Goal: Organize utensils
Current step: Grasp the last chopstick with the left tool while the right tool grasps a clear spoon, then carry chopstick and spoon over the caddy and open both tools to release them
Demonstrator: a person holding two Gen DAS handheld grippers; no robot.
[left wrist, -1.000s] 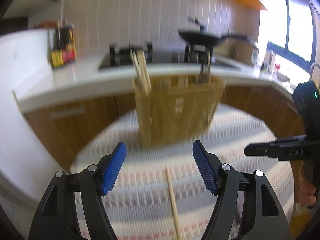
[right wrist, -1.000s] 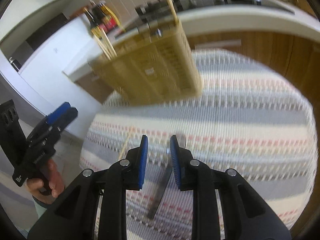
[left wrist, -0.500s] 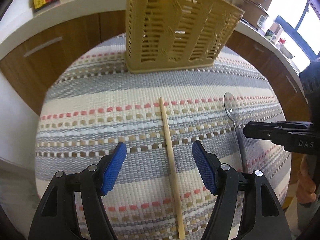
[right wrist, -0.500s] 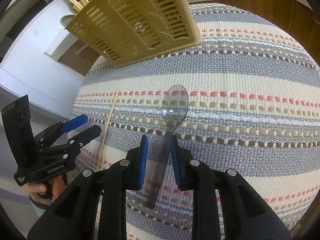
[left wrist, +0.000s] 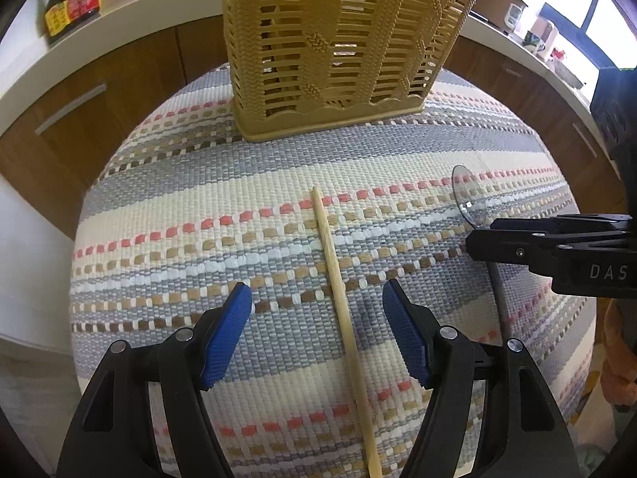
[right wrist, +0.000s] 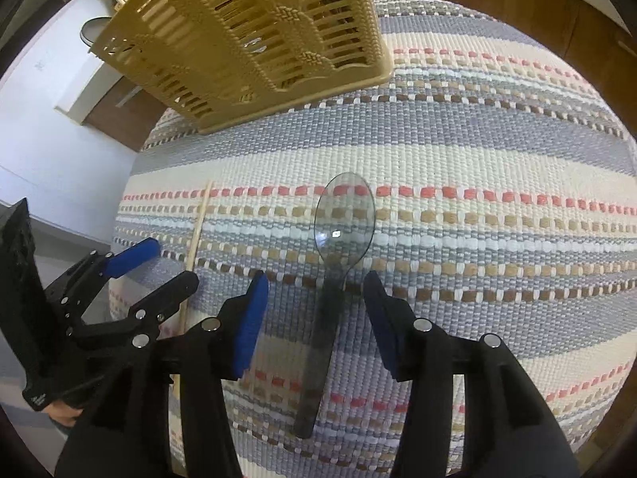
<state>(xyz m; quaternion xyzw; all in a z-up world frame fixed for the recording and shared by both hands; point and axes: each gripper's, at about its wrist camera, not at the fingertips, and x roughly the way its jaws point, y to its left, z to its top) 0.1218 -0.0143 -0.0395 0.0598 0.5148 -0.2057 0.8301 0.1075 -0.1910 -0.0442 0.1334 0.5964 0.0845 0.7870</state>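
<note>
A single wooden chopstick (left wrist: 338,290) lies on the striped woven mat (left wrist: 239,183). My left gripper (left wrist: 317,334) is open and straddles it, low over the mat. A clear plastic spoon (right wrist: 338,247) lies to the right of the chopstick, which also shows in the right wrist view (right wrist: 197,231). My right gripper (right wrist: 314,314) is open with the spoon's handle between its fingers. The spoon bowl also shows in the left wrist view (left wrist: 467,199). A tan slotted utensil basket (left wrist: 338,40) stands at the mat's far edge, also in the right wrist view (right wrist: 254,36).
The round table's mat edge (left wrist: 79,259) drops off at left. A white kitchen counter (left wrist: 119,12) with sauce bottles (left wrist: 71,0) and wooden cabinets (left wrist: 79,103) lies behind. The left gripper (right wrist: 119,279) shows in the right wrist view, the right gripper (left wrist: 557,247) in the left.
Both grippers have tilted down and dropped toward the mat. The right gripper has opened wide around the spoon handle. The left gripper stayed open and closed in over the chopstick.
</note>
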